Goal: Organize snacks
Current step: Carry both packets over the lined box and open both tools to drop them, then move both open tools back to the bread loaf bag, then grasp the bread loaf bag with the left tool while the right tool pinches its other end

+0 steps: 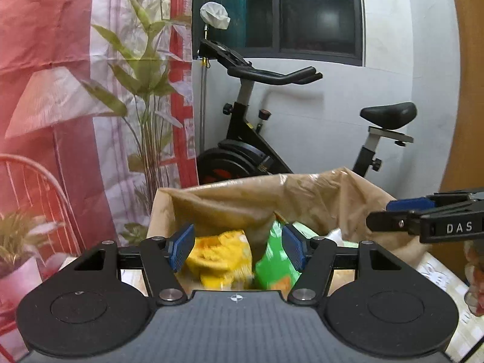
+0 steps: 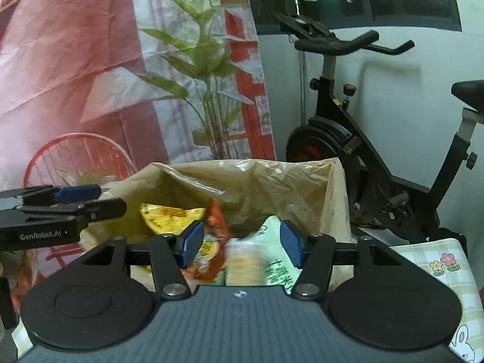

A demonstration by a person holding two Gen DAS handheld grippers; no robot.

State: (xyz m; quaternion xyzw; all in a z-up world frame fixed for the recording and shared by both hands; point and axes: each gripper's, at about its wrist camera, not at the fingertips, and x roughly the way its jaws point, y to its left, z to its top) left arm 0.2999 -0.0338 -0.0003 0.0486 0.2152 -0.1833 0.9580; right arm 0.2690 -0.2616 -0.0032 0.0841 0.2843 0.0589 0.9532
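Snack packets, four, fill one bag (image 2: 272,181); left gripper (image 1: 239,246) and right gripper (image 2: 242,243) both spread

Both wrist cameras are looking forward, close over the open crumpled tan plastic bag (image 1: 302,193) (image 2: 257,181), toward the black exercise bike (image 1: 257,139) (image 2: 348,139) by the white wall. Each view is catching the other gripper entering from the side.
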